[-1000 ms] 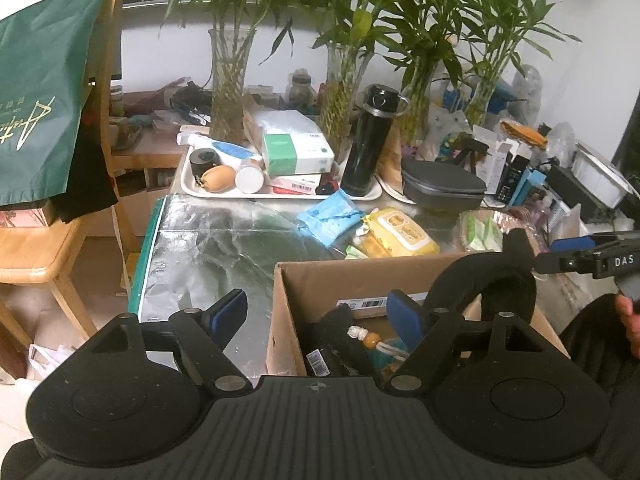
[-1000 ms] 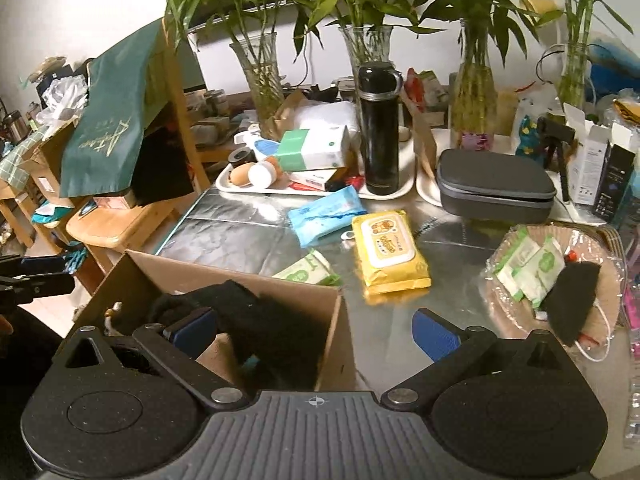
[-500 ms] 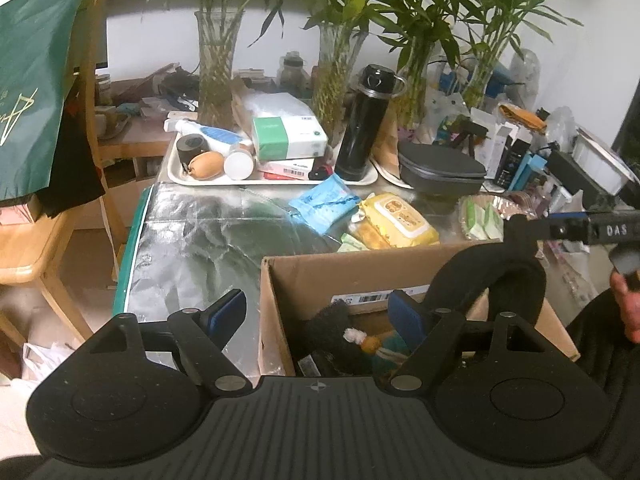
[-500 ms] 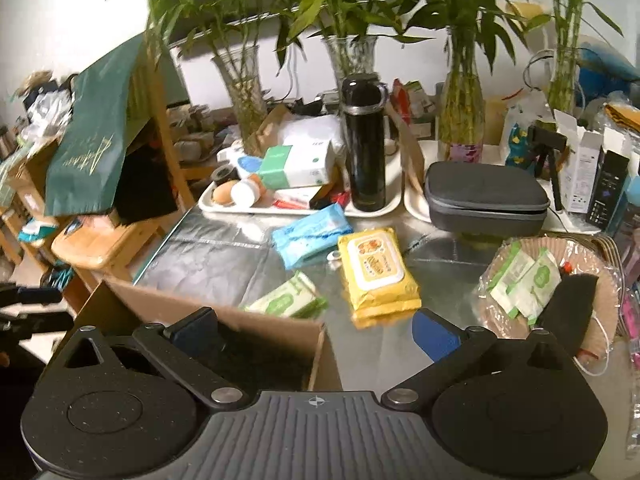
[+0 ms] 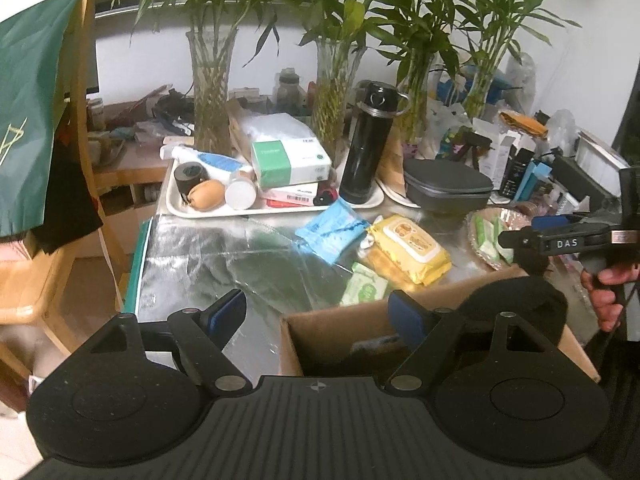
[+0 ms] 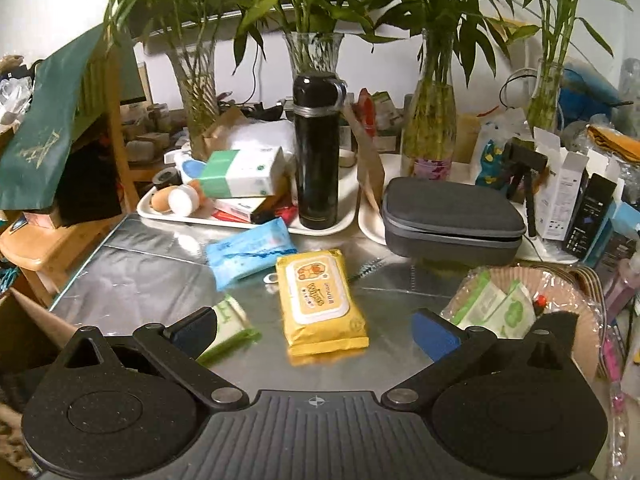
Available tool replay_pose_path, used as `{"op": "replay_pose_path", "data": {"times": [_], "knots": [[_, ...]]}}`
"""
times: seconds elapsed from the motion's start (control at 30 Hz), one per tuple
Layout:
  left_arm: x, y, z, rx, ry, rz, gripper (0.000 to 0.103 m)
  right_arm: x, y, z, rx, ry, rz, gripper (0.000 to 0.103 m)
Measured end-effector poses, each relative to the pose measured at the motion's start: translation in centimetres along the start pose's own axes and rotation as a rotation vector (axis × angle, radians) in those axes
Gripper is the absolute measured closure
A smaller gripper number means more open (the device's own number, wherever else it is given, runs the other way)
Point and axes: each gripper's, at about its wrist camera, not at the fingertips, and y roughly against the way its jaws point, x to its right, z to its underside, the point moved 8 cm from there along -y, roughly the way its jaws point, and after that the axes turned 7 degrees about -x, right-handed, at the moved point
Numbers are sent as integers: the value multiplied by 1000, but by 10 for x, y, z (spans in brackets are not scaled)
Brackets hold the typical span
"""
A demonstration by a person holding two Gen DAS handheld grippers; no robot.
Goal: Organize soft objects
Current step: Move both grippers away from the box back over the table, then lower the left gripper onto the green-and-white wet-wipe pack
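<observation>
My left gripper (image 5: 316, 314) is open and holds nothing; it hangs over the near left corner of a cardboard box (image 5: 340, 324). A black soft item (image 5: 516, 300) lies slumped over the box's far right rim. Beyond it a hand holds my right gripper (image 5: 560, 240). In the right wrist view the right gripper (image 6: 316, 332) is open over the foil-covered table. A yellow wipes pack (image 6: 316, 300) lies on the table ahead, framed by its fingers and untouched. A blue pack (image 6: 248, 252) and a small green tissue pack (image 6: 228, 324) lie to its left.
A white tray (image 6: 160, 214) with a black flask (image 6: 316, 152), boxes and jars stands at the back, with glass vases behind. A grey zip case (image 6: 452, 216) sits back right. A wicker plate (image 6: 584, 320) holds green packs and a black mask (image 6: 556, 324). A wooden chair (image 5: 24, 280) stands left.
My right gripper has swung from above the box rightward and down over the table, closer to the yellow pack. The left gripper has drifted a little; the box sits lower in its view.
</observation>
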Motion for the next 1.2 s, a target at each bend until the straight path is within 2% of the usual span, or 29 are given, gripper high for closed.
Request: {"op": "replay_pose_path", "data": {"times": [0.17,0.37,0.63,0.83,1.0,1.2], "knots": [[-6,-11,-9,9,-8,1,25,7,-19,-3,-18,-21,-5,0],[-11,-22,-19,19,-2,12,25,8,-36,-12,-12,11,-11,0],[-7,-39,-29,-20,-31,17,25,8,-60,-20,-31,57,-14,0],[-3,-57,-42,-110,-17,42,25,8,-79,-21,-67,82,-8,0],[4,-85,-53,-283,-24,70,25,18,-88,-23,-97,55,30,0],[25,-125,-72,-406,-120,21,25,23,-94,-18,-136,38,50,0]]}}
